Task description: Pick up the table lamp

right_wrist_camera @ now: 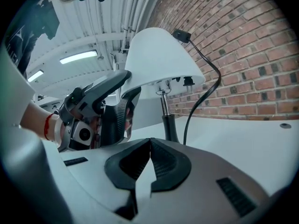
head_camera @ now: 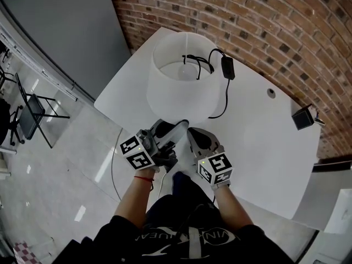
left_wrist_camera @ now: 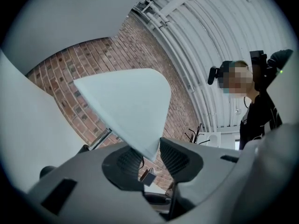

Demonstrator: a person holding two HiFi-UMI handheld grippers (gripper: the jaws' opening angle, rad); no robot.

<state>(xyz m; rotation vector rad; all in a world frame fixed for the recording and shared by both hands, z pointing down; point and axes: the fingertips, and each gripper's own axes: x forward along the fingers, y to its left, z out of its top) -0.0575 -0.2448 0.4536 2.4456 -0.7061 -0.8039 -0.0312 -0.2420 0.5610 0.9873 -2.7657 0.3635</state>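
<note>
Brick wall (head_camera: 264, 26) rises beyond both grippers, behind a white table (head_camera: 264, 147). A small black box (head_camera: 303, 117) sits on the table far off to the right gripper's right, well apart from everything else. A chair (head_camera: 33, 111) stands on the floor away to the left gripper's left. The lamp's black cord (head_camera: 224, 100) hangs down ahead of the right gripper, with its switch (head_camera: 227, 67) higher up by the shade's far rim. Nothing lies between the grippers and the lamp.

Both forearms reach forward side by side, and a red band (head_camera: 144, 179) circles the left wrist. The left gripper (head_camera: 171, 130) tilts upward, so its own view takes in the ceiling and the person (left_wrist_camera: 259, 111). The right gripper (head_camera: 192, 132) lies close to level, just above the tabletop.

The lamp (head_camera: 181, 81) stands upright on the table directly ahead of both. The left gripper's (left_wrist_camera: 149, 153) jaws stand wide apart, with the lower edge of the white shade (left_wrist_camera: 126, 106) dipping between them; the pads do not clamp it. The right gripper's (right_wrist_camera: 150, 143) jaws are closed together on nothing, and the lamp's dark stem (right_wrist_camera: 168, 120) rises just beyond their tips, a little to the right.
</note>
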